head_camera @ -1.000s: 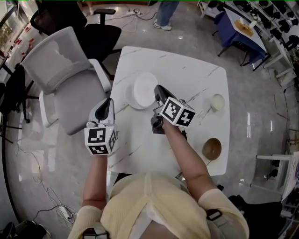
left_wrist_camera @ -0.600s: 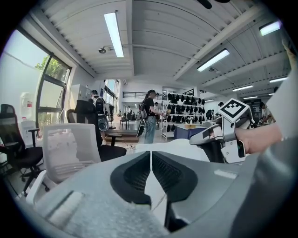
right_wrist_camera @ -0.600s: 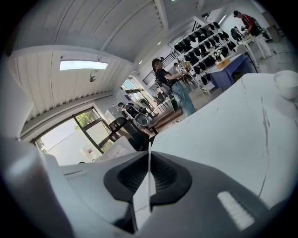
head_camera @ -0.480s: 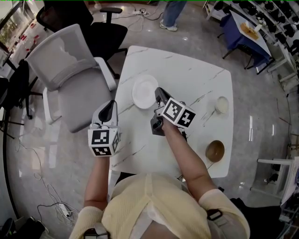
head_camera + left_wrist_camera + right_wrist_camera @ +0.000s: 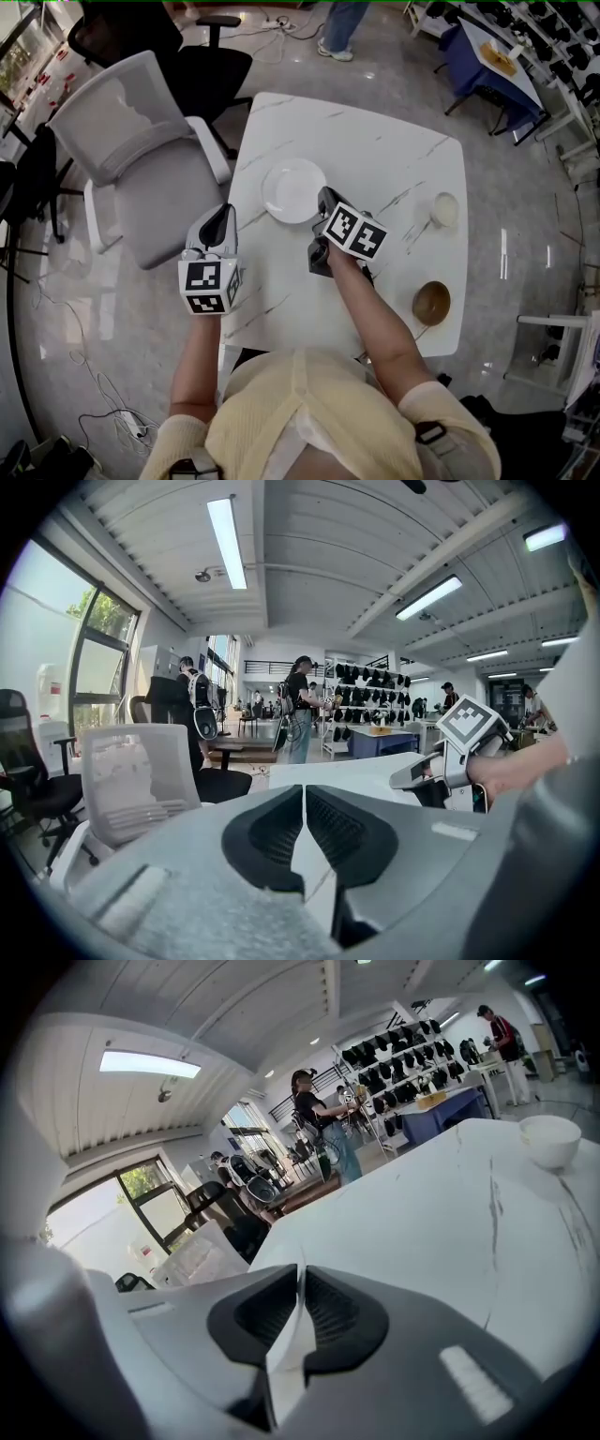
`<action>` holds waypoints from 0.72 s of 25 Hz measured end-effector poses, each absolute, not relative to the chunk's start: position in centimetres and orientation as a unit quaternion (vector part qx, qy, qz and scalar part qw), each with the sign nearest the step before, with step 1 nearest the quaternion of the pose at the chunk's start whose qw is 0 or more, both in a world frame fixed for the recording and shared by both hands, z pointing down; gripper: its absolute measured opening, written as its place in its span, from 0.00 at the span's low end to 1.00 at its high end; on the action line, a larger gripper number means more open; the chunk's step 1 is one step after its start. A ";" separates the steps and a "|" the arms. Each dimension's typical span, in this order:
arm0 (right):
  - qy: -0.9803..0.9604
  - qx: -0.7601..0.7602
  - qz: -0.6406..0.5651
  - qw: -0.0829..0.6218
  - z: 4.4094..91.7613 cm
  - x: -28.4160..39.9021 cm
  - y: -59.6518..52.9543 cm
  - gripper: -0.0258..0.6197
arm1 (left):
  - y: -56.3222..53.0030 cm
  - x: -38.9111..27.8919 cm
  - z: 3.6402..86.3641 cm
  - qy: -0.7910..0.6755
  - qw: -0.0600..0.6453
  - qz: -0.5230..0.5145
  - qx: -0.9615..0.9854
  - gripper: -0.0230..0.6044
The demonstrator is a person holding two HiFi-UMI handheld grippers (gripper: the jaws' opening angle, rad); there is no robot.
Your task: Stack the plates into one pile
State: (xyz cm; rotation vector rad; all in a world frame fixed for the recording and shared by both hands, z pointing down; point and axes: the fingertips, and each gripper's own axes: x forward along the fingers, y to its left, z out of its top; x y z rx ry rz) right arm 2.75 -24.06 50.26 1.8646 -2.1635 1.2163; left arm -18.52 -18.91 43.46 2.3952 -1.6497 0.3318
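Note:
A white plate (image 5: 293,190) lies flat on the white marble table (image 5: 384,150), left of its middle. My right gripper (image 5: 324,199) reaches it from the near right and is shut on its rim. In the right gripper view the thin white plate rim (image 5: 292,1335) runs between the pads of that gripper (image 5: 300,1279); its jaws have just been opening a little, with the rim still between them. My left gripper (image 5: 219,217) hovers off the table's left edge, shut and empty, as the left gripper view (image 5: 304,794) shows.
A small white bowl (image 5: 439,208) and a brown bowl (image 5: 431,302) stand near the table's right edge. A grey office chair (image 5: 141,150) stands close on the left, with a black chair (image 5: 187,56) behind it. People stand by shelves in the background.
My right gripper has sunk with the plate, which now rests flat on the table instead of hanging above it. The left gripper has stayed put.

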 end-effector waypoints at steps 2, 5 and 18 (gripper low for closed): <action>-0.688 0.607 0.396 0.030 51.2 3.2 -23.9 0.09 | -18.9 -18.4 43.6 -0.560 0.108 0.114 0.814 0.05; -0.676 0.615 0.403 0.044 52.3 3.5 -23.9 0.10 | -19.0 -18.2 43.7 -0.559 0.110 0.116 0.814 0.05; -0.664 0.615 0.417 0.083 54.9 3.1 -24.8 0.12 | -18.8 -18.0 44.8 -0.557 0.123 0.122 0.812 0.05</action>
